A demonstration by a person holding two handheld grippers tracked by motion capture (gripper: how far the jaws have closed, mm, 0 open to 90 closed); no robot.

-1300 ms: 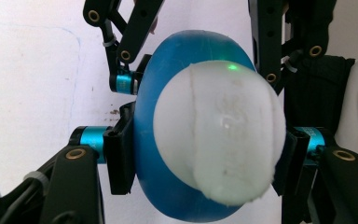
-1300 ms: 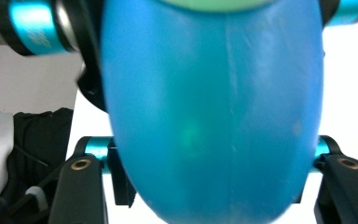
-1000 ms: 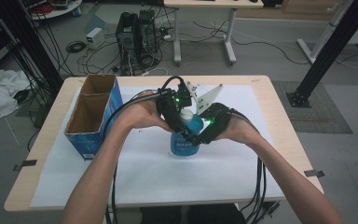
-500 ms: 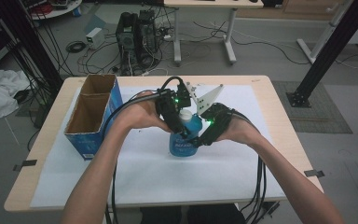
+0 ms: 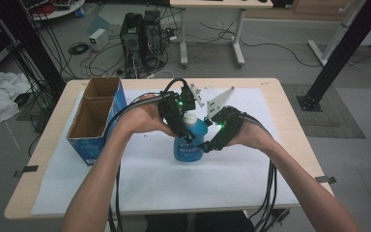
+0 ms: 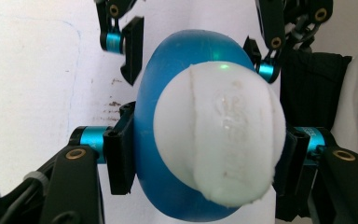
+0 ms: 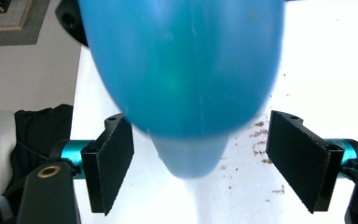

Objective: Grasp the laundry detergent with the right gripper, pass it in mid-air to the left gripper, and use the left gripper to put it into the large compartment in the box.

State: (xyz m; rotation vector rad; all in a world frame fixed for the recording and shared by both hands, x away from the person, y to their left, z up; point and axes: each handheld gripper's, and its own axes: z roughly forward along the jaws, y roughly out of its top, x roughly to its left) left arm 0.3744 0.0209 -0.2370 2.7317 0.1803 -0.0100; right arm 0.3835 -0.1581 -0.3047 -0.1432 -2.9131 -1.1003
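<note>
A blue bottle with a white cap stands upright on the white sheet at the table's middle. My left gripper comes in from the left and is shut on the bottle's upper body. In the left gripper view its pads press both sides of the blue bottle below the cap. My right gripper is at the bottle's right side. Its jaws have just been opening. The bottle lies between its pads, which stand apart from it.
An open blue cardboard box with two compartments stands at the table's left. Cables trail from both grippers toward the front edge. Dark specks lie on the sheet near the bottle. Beyond the table are computers and cables on the floor.
Both hands and the bottle stay where they were. The right gripper's jaws look slightly wider around the bottle's lower body.
</note>
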